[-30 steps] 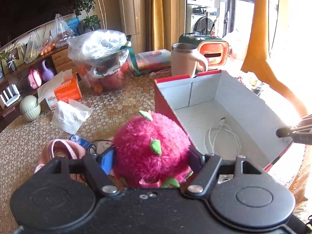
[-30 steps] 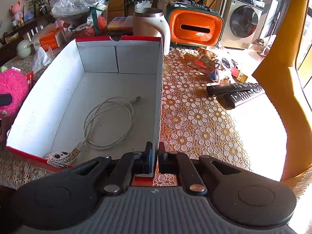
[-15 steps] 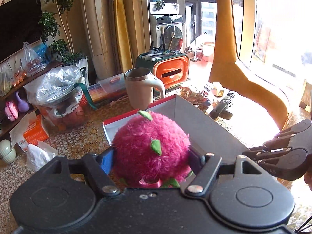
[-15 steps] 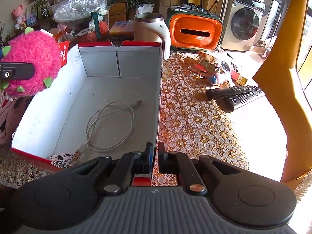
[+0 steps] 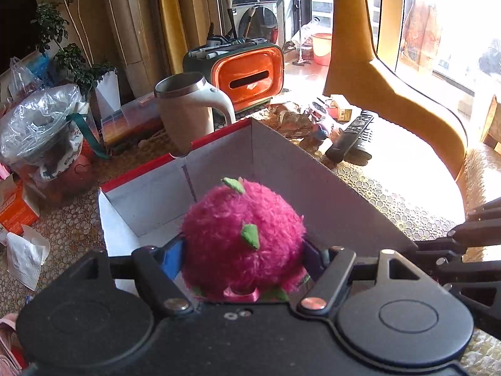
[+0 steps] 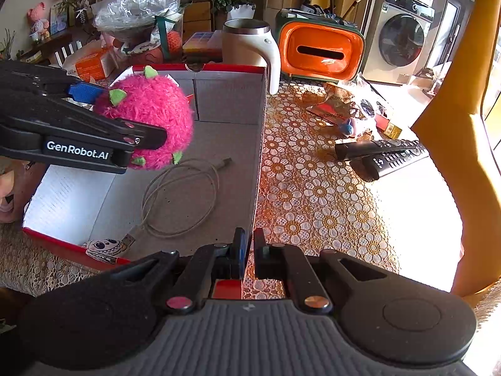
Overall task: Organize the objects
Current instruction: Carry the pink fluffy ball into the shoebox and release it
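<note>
Pink plush fruit (image 6: 147,119) now hangs over my red-rimmed box (image 6: 261,131) — a second ago it was outside the left wall. My left claw (image 5: 242,250) clamps it from both sides. My right claw (image 6: 247,250) is pinched on the box's near corner — unmoved.

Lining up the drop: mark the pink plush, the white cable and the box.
pink plush (image 6: 147,119), right wrist view, its fuzzy front.
white cable (image 6: 181,200), right wrist view, the coil's lower loop.
box (image 6: 261,144), right wrist view, its right wall.
</note>
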`<move>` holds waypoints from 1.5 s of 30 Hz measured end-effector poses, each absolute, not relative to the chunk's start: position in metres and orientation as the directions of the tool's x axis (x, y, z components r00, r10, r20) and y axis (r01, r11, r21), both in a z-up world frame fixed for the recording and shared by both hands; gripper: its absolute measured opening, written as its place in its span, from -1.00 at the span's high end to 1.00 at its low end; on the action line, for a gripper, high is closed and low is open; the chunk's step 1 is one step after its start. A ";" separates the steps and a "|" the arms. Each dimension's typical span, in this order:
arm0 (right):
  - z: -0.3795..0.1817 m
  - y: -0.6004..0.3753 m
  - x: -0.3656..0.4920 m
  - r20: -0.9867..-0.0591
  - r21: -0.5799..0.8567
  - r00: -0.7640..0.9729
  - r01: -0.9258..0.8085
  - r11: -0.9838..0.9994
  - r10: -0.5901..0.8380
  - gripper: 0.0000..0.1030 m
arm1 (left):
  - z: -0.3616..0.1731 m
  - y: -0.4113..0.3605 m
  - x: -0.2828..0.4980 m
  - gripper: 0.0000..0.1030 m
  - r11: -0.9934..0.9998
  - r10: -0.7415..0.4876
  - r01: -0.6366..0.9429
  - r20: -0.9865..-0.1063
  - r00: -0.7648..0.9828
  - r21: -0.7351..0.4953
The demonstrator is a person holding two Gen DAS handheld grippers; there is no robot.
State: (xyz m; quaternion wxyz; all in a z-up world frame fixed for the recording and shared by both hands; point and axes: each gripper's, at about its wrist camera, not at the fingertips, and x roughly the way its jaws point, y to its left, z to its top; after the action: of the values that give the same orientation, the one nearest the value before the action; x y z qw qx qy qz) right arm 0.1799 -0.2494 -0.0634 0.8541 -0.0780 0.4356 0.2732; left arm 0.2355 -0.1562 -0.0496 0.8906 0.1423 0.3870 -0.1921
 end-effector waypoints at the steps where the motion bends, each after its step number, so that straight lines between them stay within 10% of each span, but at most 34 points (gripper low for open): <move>1: -0.063 -0.250 0.180 -0.787 0.107 0.470 -0.535 0.838 0.400 0.90 | -0.054 -0.159 0.238 -0.41 0.884 -0.230 0.456 -0.751 0.619 0.105; 23: -0.064 -0.250 0.181 -0.788 0.119 0.458 -0.541 0.832 0.410 0.89 | -0.098 -0.183 0.253 -0.51 0.839 -0.190 0.533 -0.862 0.469 0.106; 45: -0.065 -0.246 0.178 -0.803 0.095 0.457 -0.536 0.839 0.383 0.90 | -0.039 -0.125 0.212 -0.77 0.880 -0.274 0.473 -0.766 0.582 0.044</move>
State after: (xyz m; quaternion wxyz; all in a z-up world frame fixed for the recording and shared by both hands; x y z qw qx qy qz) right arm 0.1785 -0.2461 -0.0647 0.8492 -0.0862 0.4452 0.2706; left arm 0.2119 -0.1249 -0.0390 0.8808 0.1226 0.4053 -0.2118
